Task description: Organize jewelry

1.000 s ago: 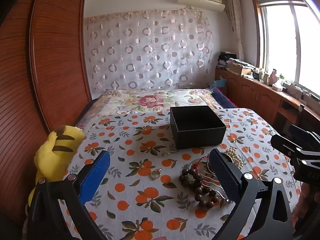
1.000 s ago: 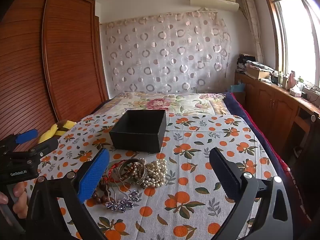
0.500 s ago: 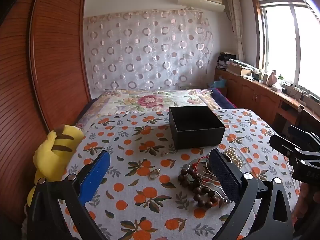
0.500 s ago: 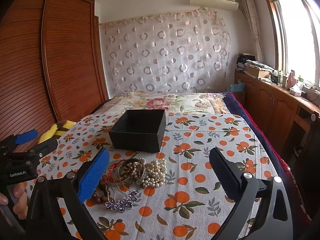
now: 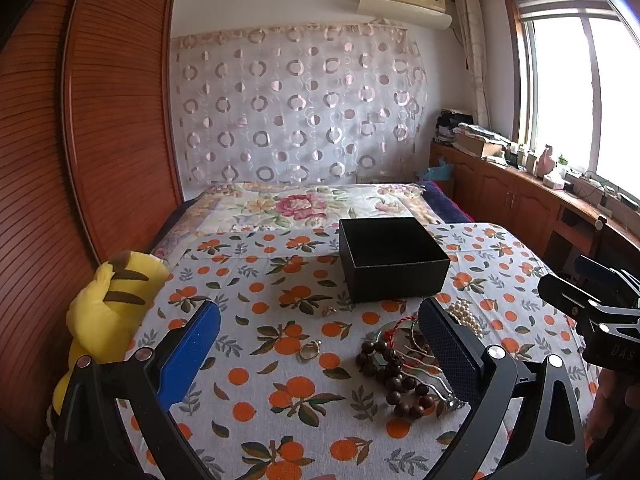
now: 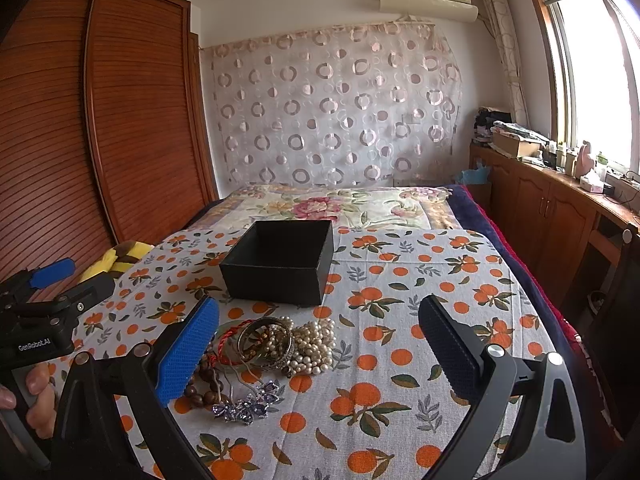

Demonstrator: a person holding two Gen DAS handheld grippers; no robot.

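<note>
Jewelry (image 6: 276, 348) lies heaped at lower centre on the bed (image 6: 420, 292), below the black box (image 6: 280, 268); left tool (image 5: 320, 344) and right tool (image 6: 316, 340) both gape empty.

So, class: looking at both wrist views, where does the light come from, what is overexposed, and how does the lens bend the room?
Left wrist view: daylight enters from the window on the right, blown out to white; the wardrobe bows outward. Right wrist view: the window is likewise overexposed, corners darken, and the pearl necklace stays sharp.
</note>
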